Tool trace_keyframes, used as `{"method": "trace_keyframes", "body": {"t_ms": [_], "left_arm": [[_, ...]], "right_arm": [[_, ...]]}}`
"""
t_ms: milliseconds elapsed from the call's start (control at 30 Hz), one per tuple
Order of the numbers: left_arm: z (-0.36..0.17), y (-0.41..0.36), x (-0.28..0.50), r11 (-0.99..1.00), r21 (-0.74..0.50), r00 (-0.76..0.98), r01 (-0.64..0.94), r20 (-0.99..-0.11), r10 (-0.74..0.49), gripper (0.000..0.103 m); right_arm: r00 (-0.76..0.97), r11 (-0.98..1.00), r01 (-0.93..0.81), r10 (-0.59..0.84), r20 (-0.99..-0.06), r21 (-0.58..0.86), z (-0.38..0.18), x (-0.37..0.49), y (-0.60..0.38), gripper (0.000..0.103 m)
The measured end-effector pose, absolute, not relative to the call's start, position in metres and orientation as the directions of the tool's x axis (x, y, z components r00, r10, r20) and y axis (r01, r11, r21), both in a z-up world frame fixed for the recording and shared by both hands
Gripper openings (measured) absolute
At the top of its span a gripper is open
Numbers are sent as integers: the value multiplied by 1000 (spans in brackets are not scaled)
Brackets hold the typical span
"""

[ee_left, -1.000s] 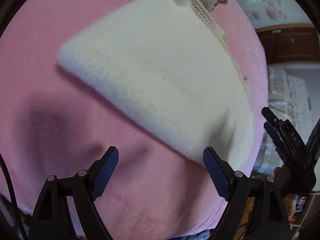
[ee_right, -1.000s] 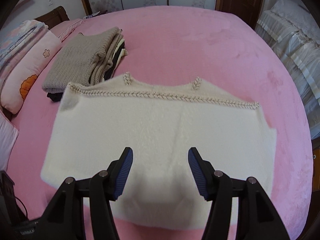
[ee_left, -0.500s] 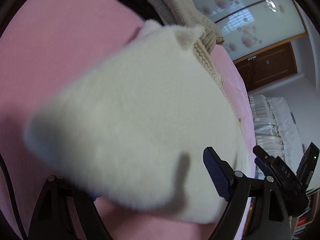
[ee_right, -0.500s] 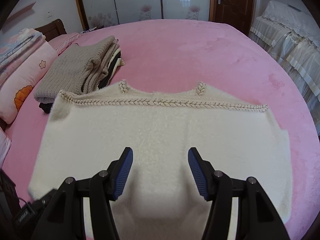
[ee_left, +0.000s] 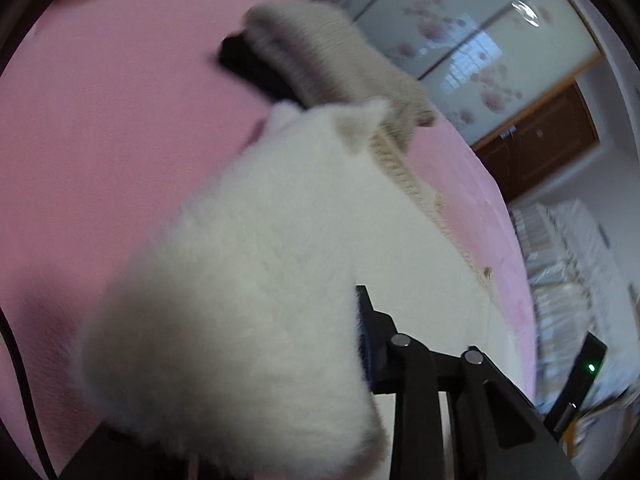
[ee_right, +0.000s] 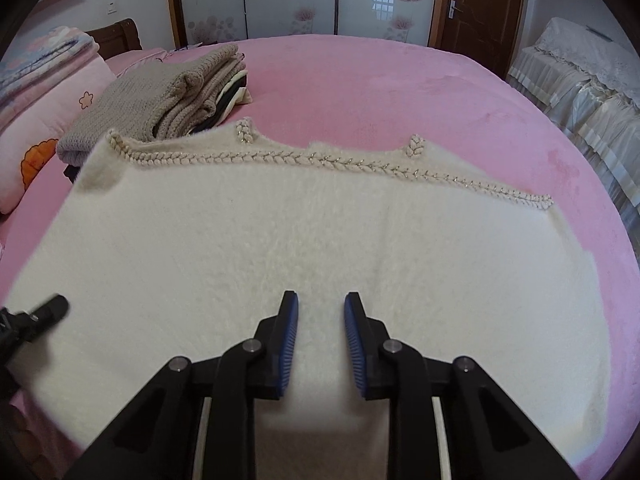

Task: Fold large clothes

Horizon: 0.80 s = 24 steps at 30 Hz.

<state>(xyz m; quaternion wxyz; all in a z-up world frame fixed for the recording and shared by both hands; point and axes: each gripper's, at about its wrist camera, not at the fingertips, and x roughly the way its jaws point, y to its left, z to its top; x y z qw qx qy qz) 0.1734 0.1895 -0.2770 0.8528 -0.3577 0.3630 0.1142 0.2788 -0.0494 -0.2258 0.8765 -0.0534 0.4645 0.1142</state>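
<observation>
A fluffy white sweater (ee_right: 320, 240) with braided beige trim lies flat on the pink bed (ee_right: 380, 80). My right gripper (ee_right: 318, 336) hovers over its near edge, its jaws partly closed with a gap between them and nothing held. In the left wrist view the sweater's left corner (ee_left: 248, 312) bulges up between my left gripper's jaws (ee_left: 280, 360). Only the right finger (ee_left: 366, 344) shows, pressed against the fabric; the left finger is hidden behind it. The tip of the left gripper shows at the sweater's left edge (ee_right: 44, 312) in the right wrist view.
A stack of folded knitwear (ee_right: 168, 96), beige on top, sits behind the sweater at the left; it also shows in the left wrist view (ee_left: 328, 52). Pillows (ee_right: 48, 120) lie at the far left. A white covered sofa (ee_right: 580, 92) and a wooden door (ee_right: 480, 8) stand beyond the bed.
My left gripper moved onto the sweater's left corner and closed in on it, bunching the fabric up. My right gripper's jaws narrowed and moved forward over the near edge.
</observation>
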Motion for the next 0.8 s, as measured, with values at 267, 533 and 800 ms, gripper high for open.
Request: {"method": "trace_keyframes", "body": {"t_ms": [267,533,800], "left_arm": [[-188,112,197,900,-379,796,-214,-601,-64,23],[-146,11,217,952,-304,833,44,-515,-203,22],[-200,-106,254,909,-337,715,244,-571,-404,21]], "right_arm": [[503,955,-235,280,-818,183,-232,285,-72,24],[467,894,-130,437,-769,429,-213,275,-153,18],[555,955,122,161,-816,272,-199,200,-285,18]]}}
